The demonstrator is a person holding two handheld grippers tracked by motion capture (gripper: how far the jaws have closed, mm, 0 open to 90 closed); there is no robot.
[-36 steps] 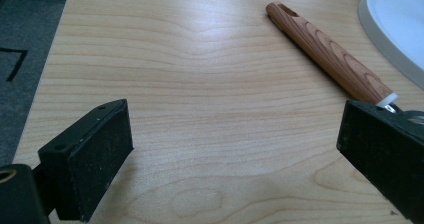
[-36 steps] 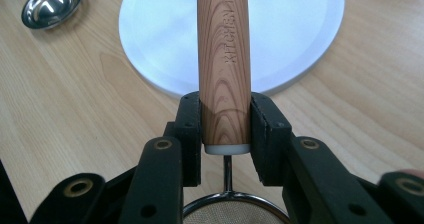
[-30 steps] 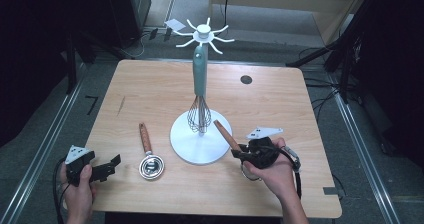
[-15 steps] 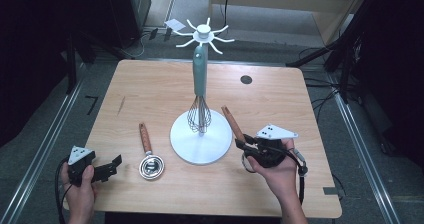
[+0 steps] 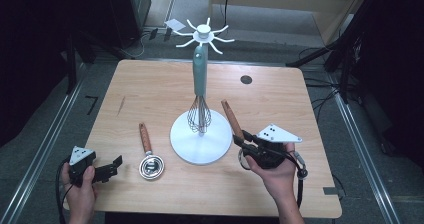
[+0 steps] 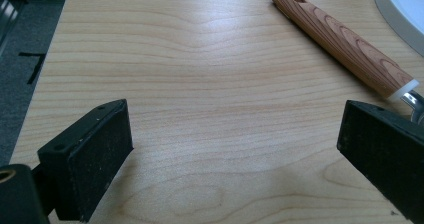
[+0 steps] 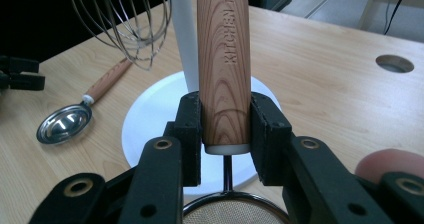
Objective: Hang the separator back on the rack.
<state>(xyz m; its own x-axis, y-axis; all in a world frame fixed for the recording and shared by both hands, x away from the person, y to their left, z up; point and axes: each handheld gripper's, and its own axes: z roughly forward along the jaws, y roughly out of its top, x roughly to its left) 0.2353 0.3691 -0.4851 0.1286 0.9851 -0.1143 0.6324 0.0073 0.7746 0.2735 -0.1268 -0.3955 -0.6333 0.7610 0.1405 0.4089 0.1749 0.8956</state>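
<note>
Right tongs (image 5: pixel 243 145) clamped on the strainer's wooden handle (image 7: pixel 223 59), lifted off the table (image 5: pixel 280 99) just beside the white stand (image 5: pixel 197 141) where a whisk (image 5: pixel 199 115) hangs. Left tongs (image 5: pixel 111 166) gape apart near the measuring spoon (image 5: pixel 149 156).

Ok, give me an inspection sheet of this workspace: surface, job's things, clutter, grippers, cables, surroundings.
Surface: light wooden table with a round hole near its far right corner.
Job's things: strainer with wood-grain handle, clamped just above its white collar; white utensil stand with a whisk hanging on it; spoon lying flat beside the stand's base.
Clutter: nothing seen.
Grippers: right gripper shut on the strainer handle, handle pointing up and away; left gripper open, nothing between its jaws, by the near left corner.
Cables: one trails from each gripper; more lie on the floor behind.
Surroundings: dark floor, metal rails on both sides.
</note>
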